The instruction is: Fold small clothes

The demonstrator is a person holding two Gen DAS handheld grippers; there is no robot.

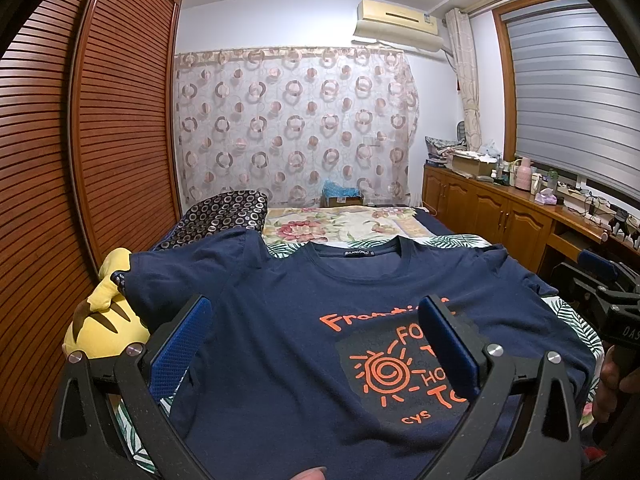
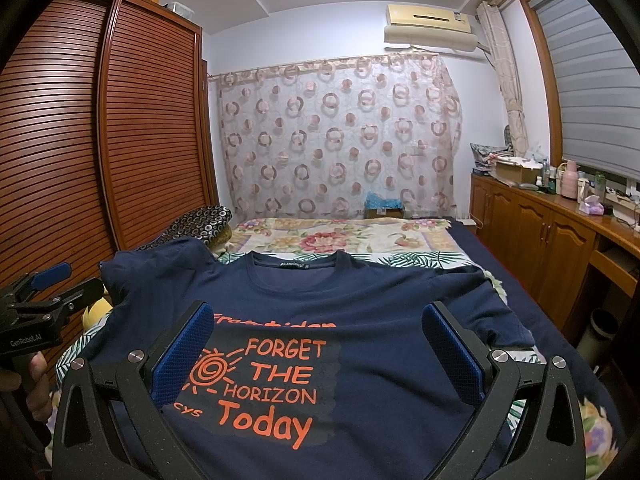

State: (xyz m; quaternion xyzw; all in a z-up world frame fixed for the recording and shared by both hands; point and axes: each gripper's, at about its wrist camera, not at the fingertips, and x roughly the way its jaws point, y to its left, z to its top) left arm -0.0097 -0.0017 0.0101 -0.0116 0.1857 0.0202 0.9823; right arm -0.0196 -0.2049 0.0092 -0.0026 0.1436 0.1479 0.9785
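Two grippers, left and right, hang with jaws spread wide and grasping nothing above a navy T-shirt. It lies face up on the bed, collar toward the far curtain. Beyond the bed, a cardboard box holds crumpled blue material.

The bed wears a floral cover and a leafy sheet. A navy tee lies flat on it, print up. A yellow plush and a ring-patterned cushion sit along its left side.
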